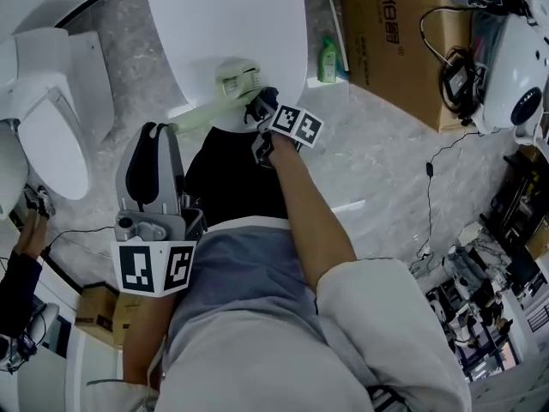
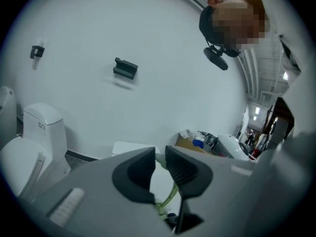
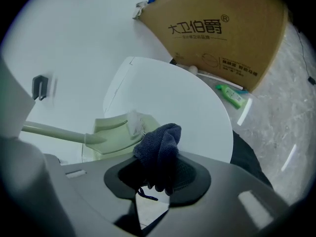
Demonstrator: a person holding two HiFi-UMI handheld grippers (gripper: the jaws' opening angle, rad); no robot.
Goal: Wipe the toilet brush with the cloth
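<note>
Toilet brush (image 1: 238,80): pale green plastic. Its flat head and white bristles (image 3: 133,122) lie over the near edge of a white rounded top (image 1: 257,15). The thin handle (image 1: 202,117) slants back towards the person.
Handling, brush: it looks light and stiff. The smooth plastic is likely slick when damp, and the bristles will flick. Held at the far end of the handle, the head can swing under a push, so strokes should run along the handle.
Cloth (image 3: 159,149): dark blue terry, bunched into a soft wad. It sits at the right side of the brush head, touching it or just beside it.
Handling, cloth: limp and grippy, it needs a firm pinch low on the wad.
Right gripper (image 3: 157,179): clamped on the cloth, with the wad sticking out ahead of the jaws.
Left gripper (image 2: 160,169): the jaws are narrow, pinching the end of the brush handle.
Around: a toilet (image 1: 47,127) to the left, and a green bottle (image 1: 328,60) and a cardboard box (image 1: 399,33) beyond the top.
</note>
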